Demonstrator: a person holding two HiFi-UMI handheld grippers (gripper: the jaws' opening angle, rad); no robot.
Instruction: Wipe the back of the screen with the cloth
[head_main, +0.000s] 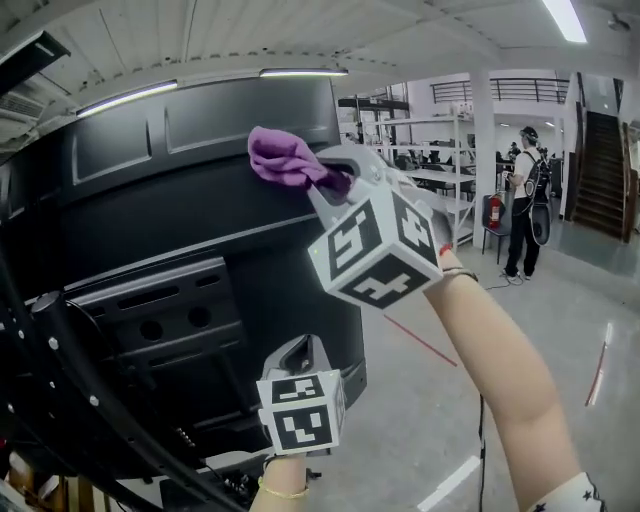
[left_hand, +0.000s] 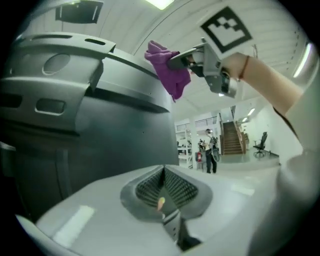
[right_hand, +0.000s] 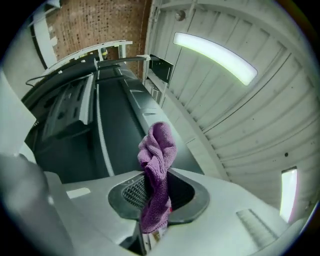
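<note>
Right gripper (right_hand: 156, 202), seen in its own view, with jaws clamped on a purple cloth (right_hand: 158, 162); a bunched fold rises above the jaws and a shorter end hangs below them. Beyond the cloth this view shows the dark back of the screen (right_hand: 117, 132) running away lengthwise, a brick wall (right_hand: 95, 25) at its far end and a ceiling light (right_hand: 215, 57) overhead; whether cloth and panel touch cannot be told here. The head view supplies that relation: the right gripper (head_main: 338, 180), raised on an outstretched forearm, holds the cloth (head_main: 283, 158) against the upper part of the screen (head_main: 150, 210), near its top right edge. Only this view shows the left gripper (head_main: 300, 352) low beside the screen's lower right corner, and the cables (head_main: 60, 400) crossing the lower left. The left gripper view shows the left gripper (left_hand: 162, 187) with its ribbed pads closed together and nothing between them; it looks up at the cloth (left_hand: 170, 75) draped from the right gripper (left_hand: 180, 59) at the curved shoulder of the screen (left_hand: 75, 125). A person (head_main: 522, 200) standing near a staircase (head_main: 600, 170) appears in the head and left gripper views, not in the right.
</note>
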